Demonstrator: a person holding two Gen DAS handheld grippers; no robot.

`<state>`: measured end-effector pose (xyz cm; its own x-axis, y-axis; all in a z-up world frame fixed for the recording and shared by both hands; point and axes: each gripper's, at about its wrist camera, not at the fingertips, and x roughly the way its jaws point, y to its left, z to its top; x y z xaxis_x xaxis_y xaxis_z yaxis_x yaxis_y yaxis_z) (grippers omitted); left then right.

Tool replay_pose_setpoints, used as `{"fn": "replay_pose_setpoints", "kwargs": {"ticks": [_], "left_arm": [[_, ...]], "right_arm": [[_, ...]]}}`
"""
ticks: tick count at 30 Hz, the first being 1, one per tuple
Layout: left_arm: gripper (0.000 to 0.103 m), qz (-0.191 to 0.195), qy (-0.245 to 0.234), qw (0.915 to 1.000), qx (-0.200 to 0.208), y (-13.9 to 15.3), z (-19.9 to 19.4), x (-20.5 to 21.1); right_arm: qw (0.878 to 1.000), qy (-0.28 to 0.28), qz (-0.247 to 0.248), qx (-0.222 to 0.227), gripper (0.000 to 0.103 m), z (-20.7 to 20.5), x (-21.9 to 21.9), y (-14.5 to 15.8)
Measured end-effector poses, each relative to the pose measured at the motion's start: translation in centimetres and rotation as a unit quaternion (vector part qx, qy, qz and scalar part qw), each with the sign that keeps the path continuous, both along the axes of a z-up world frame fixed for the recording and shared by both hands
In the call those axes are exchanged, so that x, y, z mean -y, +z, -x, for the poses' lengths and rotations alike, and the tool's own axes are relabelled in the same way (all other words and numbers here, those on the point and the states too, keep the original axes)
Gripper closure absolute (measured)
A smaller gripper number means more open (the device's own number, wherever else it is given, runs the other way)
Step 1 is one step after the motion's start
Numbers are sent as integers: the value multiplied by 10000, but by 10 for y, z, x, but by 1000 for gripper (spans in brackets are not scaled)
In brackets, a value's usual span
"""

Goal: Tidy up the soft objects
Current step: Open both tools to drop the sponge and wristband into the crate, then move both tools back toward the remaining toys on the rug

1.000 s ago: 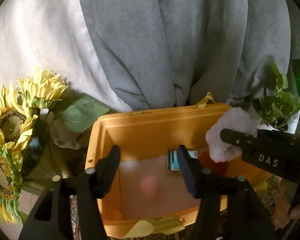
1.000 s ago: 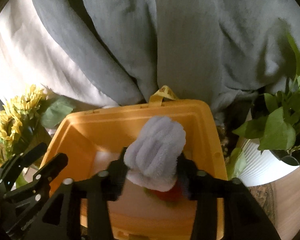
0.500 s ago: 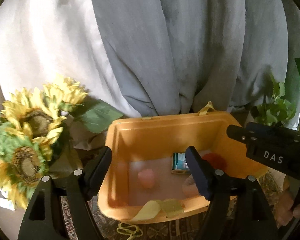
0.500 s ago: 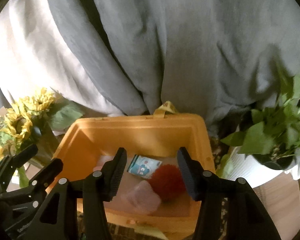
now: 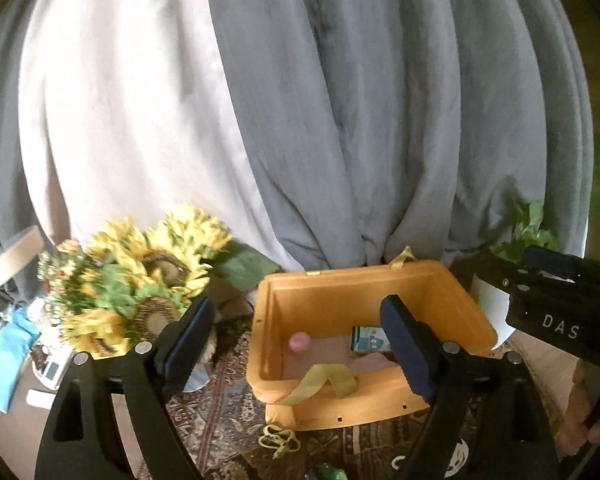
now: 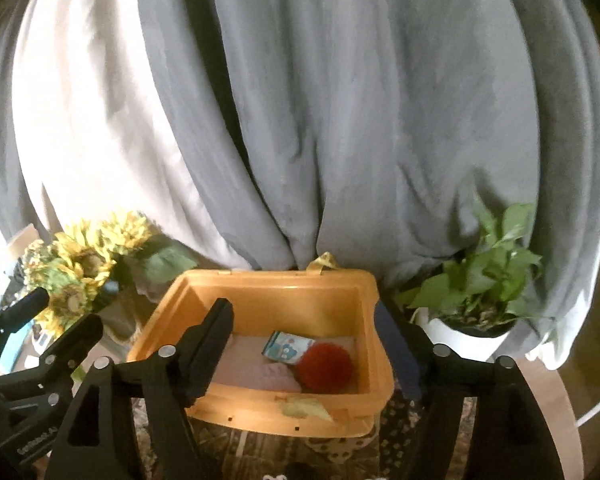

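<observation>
An orange bin (image 6: 259, 276) stands on a patterned rug. In it lie a red fuzzy ball (image 6: 326, 366), a small printed tissue packet (image 6: 285, 346) and a pale fluffy cloth (image 6: 259, 374). The left wrist view also shows a small pink ball (image 5: 298, 342) on the bin's floor. My right gripper (image 6: 302, 306) hovers above the bin's near side; its jaws are opening with nothing between them. My left gripper (image 5: 297, 304) hangs level with it to the left, jaws also opening and empty.
A bunch of sunflowers (image 5: 139, 280) stands left of the bin. A leafy plant in a white pot (image 6: 460, 336) stands to the right. Grey and white drapes (image 5: 340, 120) hang close behind. A yellow strap (image 5: 324, 380) droops over the bin's near rim.
The right gripper was shut on the fluffy cloth over the bin; it let go and the cloth now lies inside. Both grippers pulled back and up and spread wider.
</observation>
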<state>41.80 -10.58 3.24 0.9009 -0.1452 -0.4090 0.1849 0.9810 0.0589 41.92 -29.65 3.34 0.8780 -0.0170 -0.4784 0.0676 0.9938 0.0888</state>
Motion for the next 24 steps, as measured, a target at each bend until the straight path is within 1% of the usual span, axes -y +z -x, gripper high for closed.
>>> {"fn": "replay_pose_setpoints", "kwargs": {"ticks": [3,9,12,16,24], "left_arm": [[12,-50,99,9997,201,8,22,-2],[5,-96,294,9984,478,14,61,-9],[4,-85,359,9980,517,13,79,-13],[1,-28,506,9971,562,11,101,-16],[1,-36,756,9946,716,3,140,-16]], "right_arm": [[9999,-34,78,139,23,18,-4,6],[9991,-64,182,375,19,57,-9,11],[9988,-67,163,454,17,74,-10,11],[9985,-89,141,519,17,96,-11,9],[9984,-66,65,552,17,130,-13,0]]}}
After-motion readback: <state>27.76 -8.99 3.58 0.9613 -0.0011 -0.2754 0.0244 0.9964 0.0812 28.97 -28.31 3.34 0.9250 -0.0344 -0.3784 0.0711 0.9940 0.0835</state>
